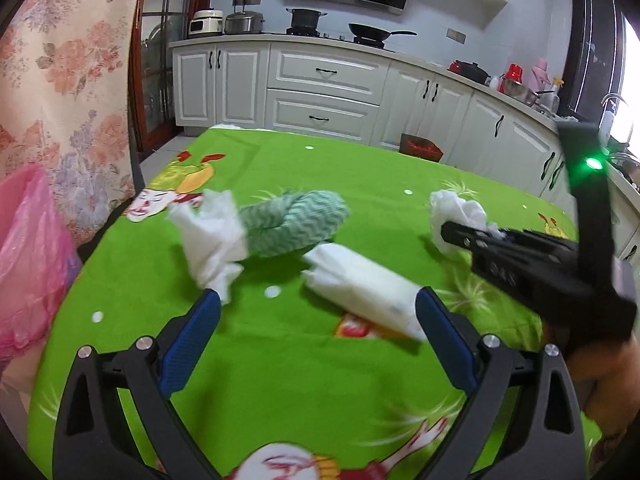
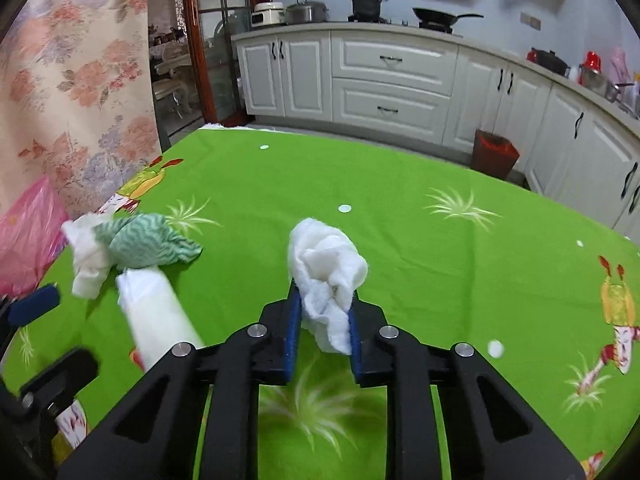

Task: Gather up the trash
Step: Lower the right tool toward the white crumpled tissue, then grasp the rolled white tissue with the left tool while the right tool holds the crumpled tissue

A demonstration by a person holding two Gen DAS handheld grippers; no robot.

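Right gripper [image 2: 322, 312]: fingers clamped on a crumpled white tissue [image 2: 326, 268], which sits between the blue pads just above the green surface [image 2: 440, 240].
Left gripper [image 1: 318, 314]: fingers spread wide and empty, low over the surface, bracketing a rolled white paper wad [image 1: 360, 292] that lies between their tips.
Remaining trash: a twisted white tissue [image 1: 212, 240] touching a green zigzag cloth [image 1: 296, 220], both lying beyond the left gripper.
Destination: a pink plastic bag [image 1: 28, 264] hangs at the surface's left edge, which appears to be where the trash goes.
Risk: the tissue is pinched by one loose end, so a quick swing toward the bag could let it slip or tear free.
Second risk: the two grippers are near each other; crossing paths could knock the wad away.
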